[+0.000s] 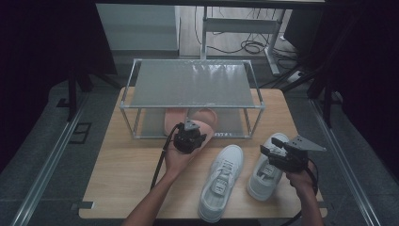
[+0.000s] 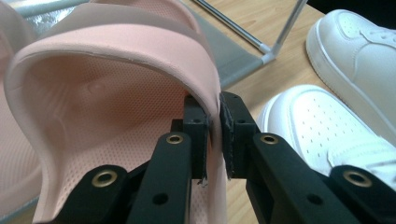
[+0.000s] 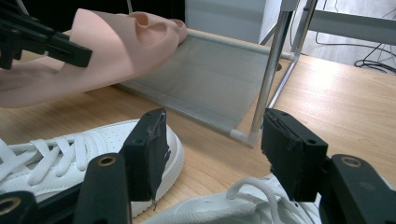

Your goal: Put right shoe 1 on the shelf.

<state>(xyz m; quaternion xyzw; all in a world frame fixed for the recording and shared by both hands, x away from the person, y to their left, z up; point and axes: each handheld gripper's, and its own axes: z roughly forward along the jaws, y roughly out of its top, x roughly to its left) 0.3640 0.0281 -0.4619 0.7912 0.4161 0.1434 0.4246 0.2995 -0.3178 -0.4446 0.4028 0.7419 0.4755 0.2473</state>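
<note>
My left gripper [image 1: 190,133] [image 2: 215,122] is shut on the strap edge of a pink slipper [image 1: 206,125] [image 2: 116,88], held at the front of the rack's lower shelf [image 1: 235,123]. A second pink slipper [image 1: 173,117] [image 2: 14,154] lies on that shelf beside it. Two white sneakers stand on the table: one in the middle front [image 1: 221,181] [image 3: 70,144], one to its right [image 1: 264,175] [image 3: 219,207]. My right gripper [image 1: 269,151] [image 3: 217,144] is open just above the right sneaker, nothing between its pads.
A two-tier metal rack [image 1: 193,106] [image 3: 273,60] stands at the back middle of the wooden table [image 1: 127,179]; its top shelf is bare. Cables lie on the floor behind. Dark curtains flank both sides.
</note>
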